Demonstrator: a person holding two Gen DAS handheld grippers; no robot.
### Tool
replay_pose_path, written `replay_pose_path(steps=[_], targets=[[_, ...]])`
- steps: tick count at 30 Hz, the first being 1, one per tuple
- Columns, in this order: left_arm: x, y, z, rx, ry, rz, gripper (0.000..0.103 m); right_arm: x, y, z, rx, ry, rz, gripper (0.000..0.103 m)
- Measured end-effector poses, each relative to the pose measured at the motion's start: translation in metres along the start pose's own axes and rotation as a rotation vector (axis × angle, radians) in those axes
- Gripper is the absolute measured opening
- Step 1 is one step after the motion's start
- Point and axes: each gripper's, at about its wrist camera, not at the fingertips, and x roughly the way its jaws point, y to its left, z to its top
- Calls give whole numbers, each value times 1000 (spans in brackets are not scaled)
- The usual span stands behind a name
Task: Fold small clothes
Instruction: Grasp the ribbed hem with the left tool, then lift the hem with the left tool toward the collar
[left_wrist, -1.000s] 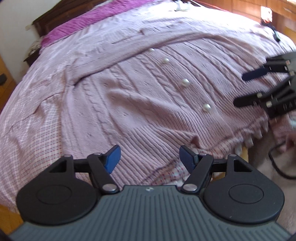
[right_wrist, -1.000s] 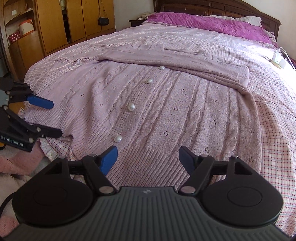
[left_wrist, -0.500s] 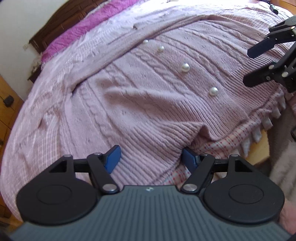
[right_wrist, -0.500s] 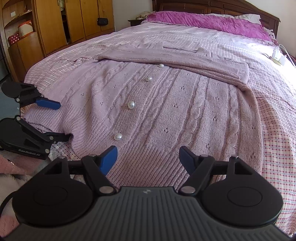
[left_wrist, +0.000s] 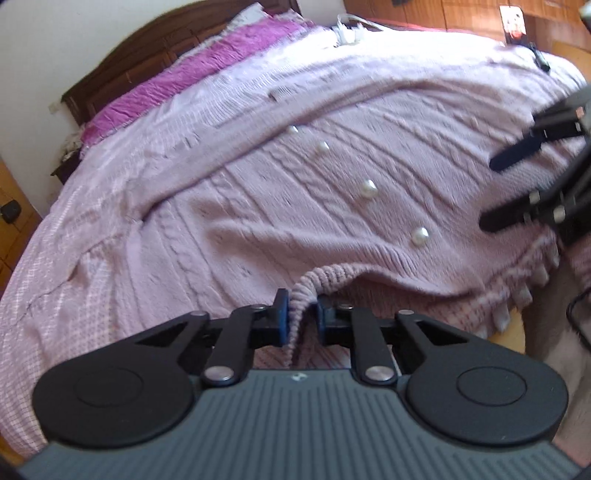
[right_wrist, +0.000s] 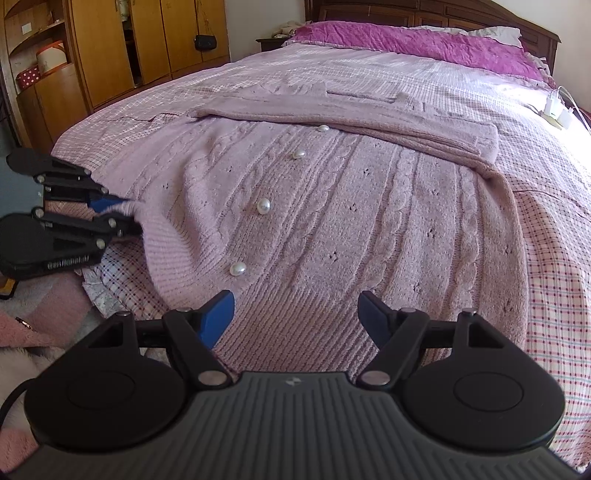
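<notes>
Up close, the left gripper (left_wrist: 299, 317) pinches the ribbed hem corner of a pink cable-knit cardigan (right_wrist: 332, 229) at the near edge of the checked bedspread (right_wrist: 554, 258). The right gripper (right_wrist: 297, 314) hovers with fingers spread over the hem; purple pillows (right_wrist: 413, 40) lie far behind.

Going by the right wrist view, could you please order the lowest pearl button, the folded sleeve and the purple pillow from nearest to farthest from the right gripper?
1. Lowest pearl button: just ahead, slightly left of the right gripper.
2. Folded sleeve: across the cardigan's top.
3. Purple pillow: at the headboard.
</notes>
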Motion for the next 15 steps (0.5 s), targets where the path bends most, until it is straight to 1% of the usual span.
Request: replay_pose_path(steps=[2, 8, 10, 11, 13, 15], targets=[[0, 4, 6, -22, -18, 7, 13, 0, 1, 0, -2, 1, 2, 80], [3, 13, 19, -90, -41, 16, 12, 0, 7, 0, -43, 7, 36, 80], [4, 15, 23, -104, -49, 28, 10, 2, 10, 0, -66, 27, 43, 80], [4, 16, 24, -113, -54, 38, 5, 3, 11, 0, -78, 40, 43, 80], [4, 22, 26, -142, -59, 49, 5, 6, 12, -1, -101, 68, 42, 80], [5, 28, 28, -165, -55, 35, 5, 9, 14, -3, -132, 95, 40, 80]])
